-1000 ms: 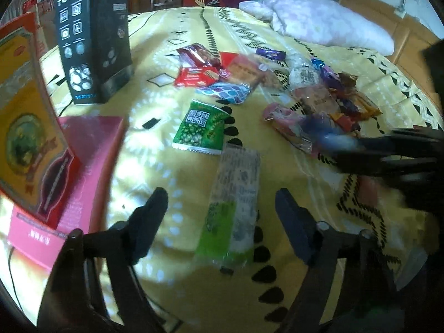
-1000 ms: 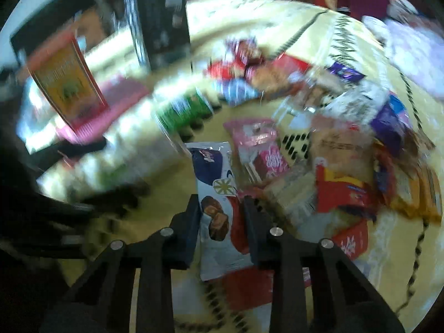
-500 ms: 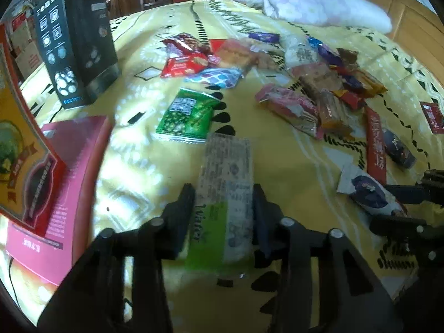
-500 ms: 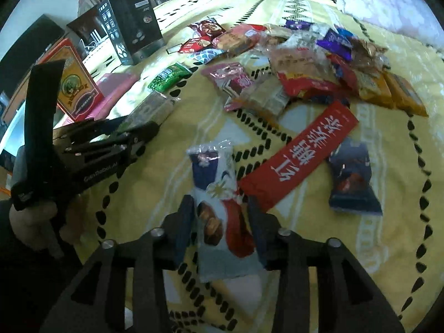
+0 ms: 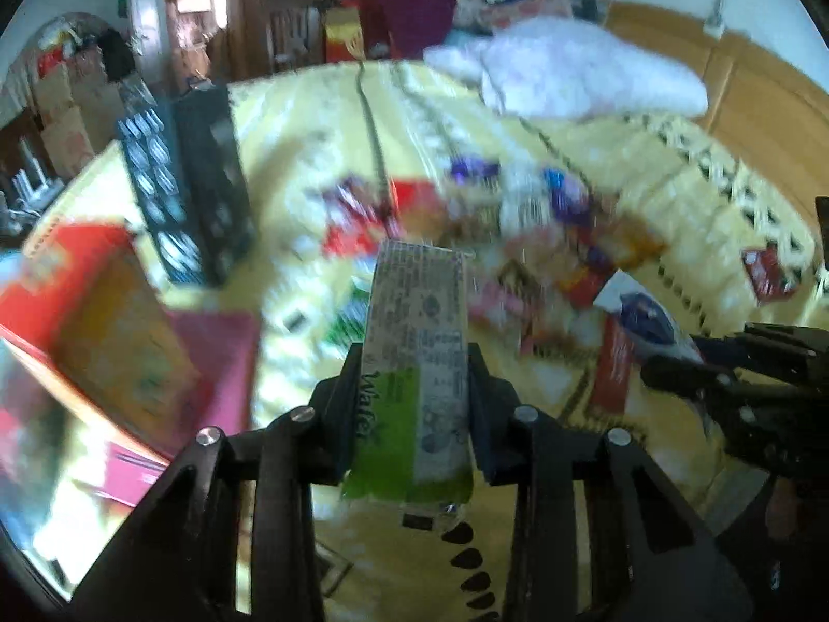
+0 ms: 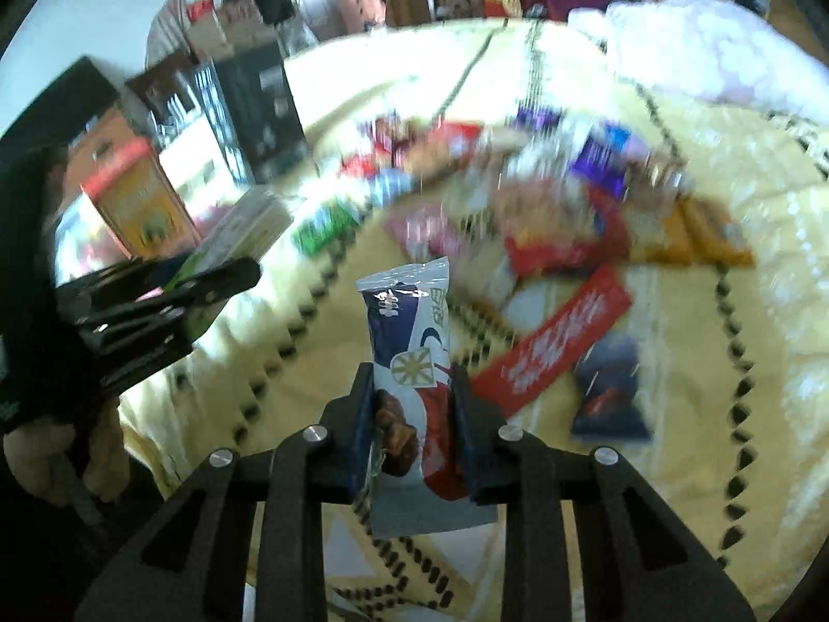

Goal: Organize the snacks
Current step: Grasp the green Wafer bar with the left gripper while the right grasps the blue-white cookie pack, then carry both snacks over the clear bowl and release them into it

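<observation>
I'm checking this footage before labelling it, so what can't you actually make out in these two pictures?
- Snack pile, left wrist view: motion blur, packets unreadable.
- Wafer pack: lower sides covered by left gripper.
- Snack bag, right wrist view: middle hidden by right gripper.
- Boxes: blurred print.

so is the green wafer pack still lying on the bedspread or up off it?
Off it. The green wafer pack sits clamped in the closing left tool, its far end sticking out in the air above the yellow bedspread.

Glossy plastic wafer wrapper [image 5: 414,363]; shiny foil snack packet [image 6: 414,363]; matt yellow cloth bedspread [image 6: 725,342]; wooden headboard [image 5: 751,88].
</observation>
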A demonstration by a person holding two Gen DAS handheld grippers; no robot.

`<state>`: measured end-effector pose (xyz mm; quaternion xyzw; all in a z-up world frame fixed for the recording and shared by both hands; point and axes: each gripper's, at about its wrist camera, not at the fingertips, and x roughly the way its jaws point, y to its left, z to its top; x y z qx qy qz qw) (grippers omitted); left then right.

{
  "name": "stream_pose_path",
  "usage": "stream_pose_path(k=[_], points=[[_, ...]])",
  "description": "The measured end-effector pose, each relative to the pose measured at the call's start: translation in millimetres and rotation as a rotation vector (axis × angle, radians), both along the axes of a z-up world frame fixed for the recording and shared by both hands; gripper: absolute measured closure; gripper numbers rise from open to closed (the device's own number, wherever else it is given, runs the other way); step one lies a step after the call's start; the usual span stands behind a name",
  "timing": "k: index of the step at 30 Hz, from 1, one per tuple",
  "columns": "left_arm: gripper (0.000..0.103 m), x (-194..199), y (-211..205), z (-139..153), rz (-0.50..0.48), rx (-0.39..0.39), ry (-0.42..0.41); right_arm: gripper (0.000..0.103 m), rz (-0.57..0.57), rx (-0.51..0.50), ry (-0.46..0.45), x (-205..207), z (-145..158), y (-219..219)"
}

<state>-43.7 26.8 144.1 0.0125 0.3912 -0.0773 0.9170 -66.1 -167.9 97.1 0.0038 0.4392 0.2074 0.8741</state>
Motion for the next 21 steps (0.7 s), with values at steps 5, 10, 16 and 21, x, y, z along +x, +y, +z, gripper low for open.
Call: stream_pose_path(k=[5, 10, 16, 21], points=[[0.067, -7, 43, 64, 0.099, -0.01, -0.107, 0.073, 0.005, 0.025, -0.115, 20, 66, 17], [0.067, -8, 124, 112, 0.297, 0.047, -0.181, 0.073, 0.076, 0.069, -0.207, 44, 128, 67], [0.067, -15, 231, 129, 0.54, 0.096, -0.179, 0.073, 0.233, 0.142, -0.227, 66, 179, 167], [0.067, -28, 286, 126, 0.682, 0.083, -0.156, 0.073, 0.367, 0.192, -0.204, 72, 202, 262]])
